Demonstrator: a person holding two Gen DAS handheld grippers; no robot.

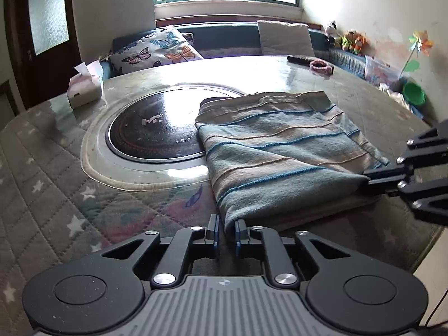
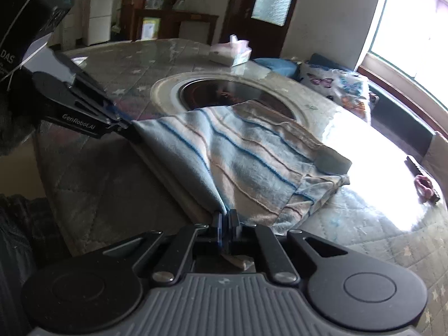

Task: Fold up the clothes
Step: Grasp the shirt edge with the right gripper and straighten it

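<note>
A striped blue, beige and grey garment (image 1: 274, 151) lies folded on the glass-topped table, partly over the round black hotplate (image 1: 156, 128). My left gripper (image 1: 226, 231) holds the near left corner of the garment, with a small gap between the fingers. My right gripper (image 2: 226, 221) is shut on the other near corner (image 2: 221, 204). Both corners are lifted slightly. The right gripper also shows at the right of the left wrist view (image 1: 369, 180). The left gripper also shows in the right wrist view (image 2: 130, 127).
A tissue box (image 1: 84, 88) stands at the table's far left. A remote (image 1: 299, 59) and a pink hair tie (image 1: 322, 65) lie at the far edge. Cushions (image 1: 156, 50) line the bench beyond. A green bowl (image 1: 414, 92) and toys sit far right.
</note>
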